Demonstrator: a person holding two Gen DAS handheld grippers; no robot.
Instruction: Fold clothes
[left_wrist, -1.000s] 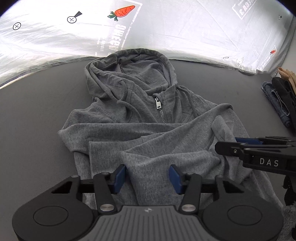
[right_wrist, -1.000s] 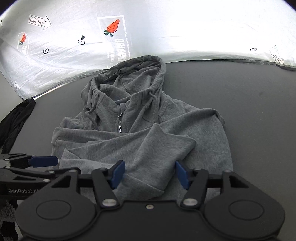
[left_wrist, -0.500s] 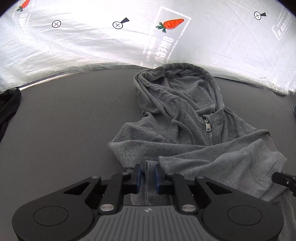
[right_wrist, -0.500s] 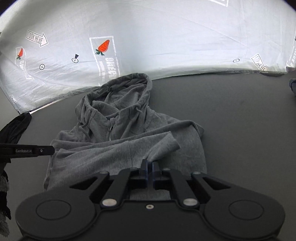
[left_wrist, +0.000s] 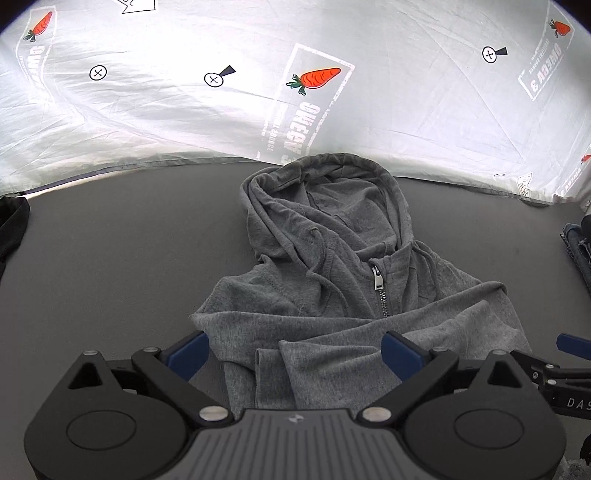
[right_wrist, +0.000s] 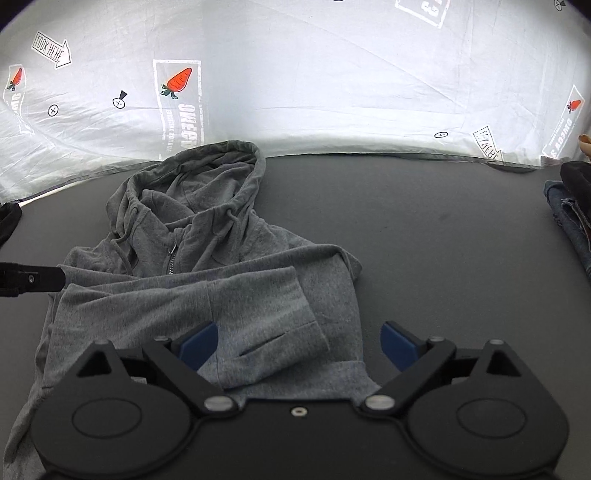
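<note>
The grey hoodie (left_wrist: 332, 295) lies flat on the surface (right_wrist: 443, 240) (hood toward the far edge), its folded sleeves between both grippers' released, wide-spread jaws: left gripper (left_wrist: 293, 352), right gripper (right_wrist: 299, 345).

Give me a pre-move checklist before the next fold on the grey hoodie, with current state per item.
1. Left gripper open, holding nothing: ok.
2. Right gripper open, holding nothing: ok.
3. Sleeves of the grey hoodie crossed over the chest: ok; the cuff lies flat on top.
4. Hood laid flat: not ok, it is bunched and wrinkled.
5. Zipper closed along its whole length: cannot tell, the sleeves cover the lower part.
6. Dark table bare around the hoodie: ok; the jeans lie apart at the right edge.
</note>
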